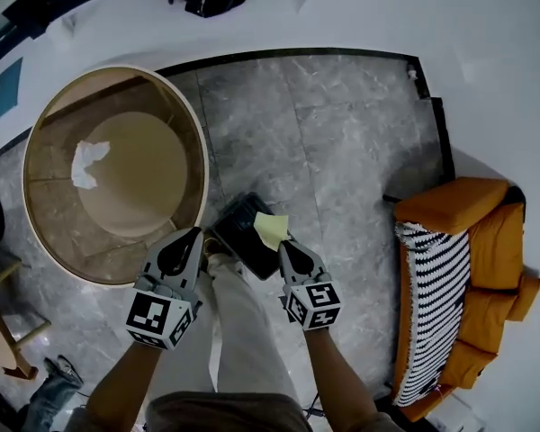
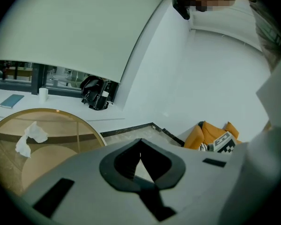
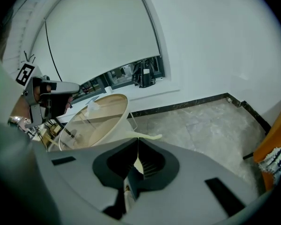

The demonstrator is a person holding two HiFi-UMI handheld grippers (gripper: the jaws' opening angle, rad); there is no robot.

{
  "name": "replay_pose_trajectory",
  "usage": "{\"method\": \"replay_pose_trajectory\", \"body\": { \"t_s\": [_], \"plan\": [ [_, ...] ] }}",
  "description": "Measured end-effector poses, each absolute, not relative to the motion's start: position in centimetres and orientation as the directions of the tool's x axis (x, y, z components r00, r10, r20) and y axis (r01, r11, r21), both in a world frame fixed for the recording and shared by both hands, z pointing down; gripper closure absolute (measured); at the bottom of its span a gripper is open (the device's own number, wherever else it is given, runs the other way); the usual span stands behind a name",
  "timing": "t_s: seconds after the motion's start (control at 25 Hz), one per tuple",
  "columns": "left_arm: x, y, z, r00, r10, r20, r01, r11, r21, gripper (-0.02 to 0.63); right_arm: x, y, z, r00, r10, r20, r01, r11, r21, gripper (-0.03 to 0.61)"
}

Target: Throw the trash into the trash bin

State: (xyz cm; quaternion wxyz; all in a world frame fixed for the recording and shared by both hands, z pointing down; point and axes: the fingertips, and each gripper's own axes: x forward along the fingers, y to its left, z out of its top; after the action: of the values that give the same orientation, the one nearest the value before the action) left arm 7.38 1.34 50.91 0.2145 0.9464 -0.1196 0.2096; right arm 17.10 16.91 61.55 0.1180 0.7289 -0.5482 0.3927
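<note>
My right gripper is clenched on a pale yellow slip of paper — its jaws are pressed together with the sheet pinched flat between them. One corner pokes out past the tips, and the rest fans up and to the left of them in the head view. The slip hangs right above a black bin that stands on the grey stone floor, just ahead of my legs. My left gripper sits just beside the bin's left edge, level with the right one. Its jaws meet at the tips with nothing caught between them — only floor shows through the gap behind. To the left of both grippers is a round glass table, and a crumpled white tissue lies on its top, well apart from either gripper. Off to my right, against the white wall, stands an orange sofa with a black-and-white striped blanket draped over its seat.
</note>
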Motion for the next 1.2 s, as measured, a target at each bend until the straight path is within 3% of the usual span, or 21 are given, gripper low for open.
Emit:
{"method": "replay_pose_trajectory", "body": {
  "t_s": [0.76, 1.2],
  "plan": [
    [10.4, 6.1, 54.9, 0.878, -0.052, 0.476, -0.235, -0.913, 0.334, 0.595, 15.8, 20.9, 73.1, 0.013, -0.601, 0.799, -0.862, -0.412, -0.295, 0.555],
    [10.2, 6.5, 56.2, 0.862, -0.040, 0.505, -0.251, -0.900, 0.358, 0.595, 15.5, 22.4, 74.7, -0.017, -0.552, 0.834, -0.876, -0.394, -0.279, 0.554]
  ]
}}
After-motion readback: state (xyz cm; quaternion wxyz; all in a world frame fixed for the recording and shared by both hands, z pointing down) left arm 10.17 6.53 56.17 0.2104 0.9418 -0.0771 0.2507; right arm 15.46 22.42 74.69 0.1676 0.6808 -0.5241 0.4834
